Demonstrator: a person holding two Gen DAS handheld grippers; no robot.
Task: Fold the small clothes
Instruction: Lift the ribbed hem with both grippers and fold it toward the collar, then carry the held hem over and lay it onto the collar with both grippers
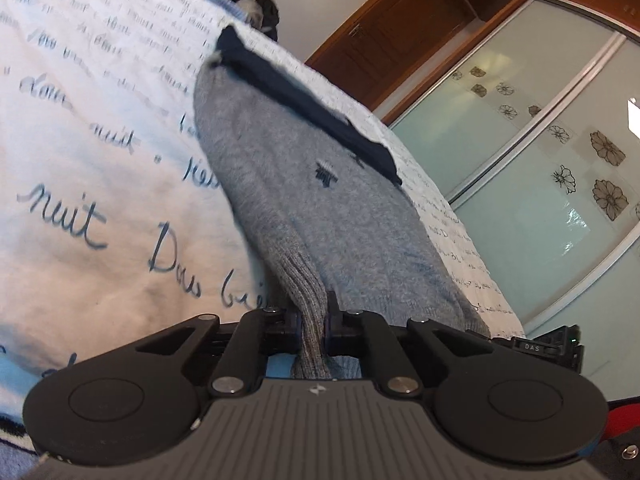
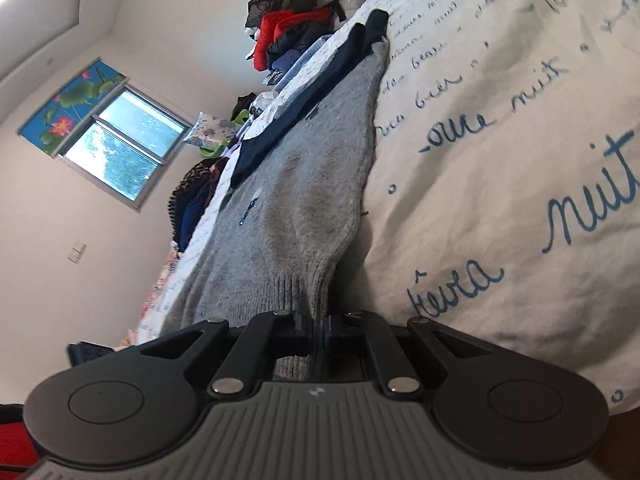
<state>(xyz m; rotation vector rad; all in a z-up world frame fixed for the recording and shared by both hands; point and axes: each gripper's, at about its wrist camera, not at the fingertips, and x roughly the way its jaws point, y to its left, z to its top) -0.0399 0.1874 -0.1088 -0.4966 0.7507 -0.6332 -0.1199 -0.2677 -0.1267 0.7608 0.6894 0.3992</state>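
The left gripper [image 1: 312, 330] was clenched on the ribbed hem of the grey sweater [image 1: 320, 208], a fold of knit pinched between its jaws and bunching toward the camera. The right gripper [image 2: 318, 330] gripped the same ribbed hem at another point, its jaws closed tight on the cloth in the same way.

From both grips the sweater [image 2: 304, 200] ran away across the bedspread [image 1: 100, 140], lying flat on it, with a small dark emblem [image 1: 326, 176] on the knit. Its far end was edged by a navy band [image 1: 304, 104], also resting on the bedspread [image 2: 520, 140], which was white with blue handwriting.

Beyond the sweater's far end, at the bedspread's edge, sat a heap of clothes [image 2: 296, 28], red and dark. To one side of the sweater stood a glass-door wardrobe [image 1: 560, 152] with flower prints; on the other side, past the bed, a window [image 2: 124, 148] was set in the wall.
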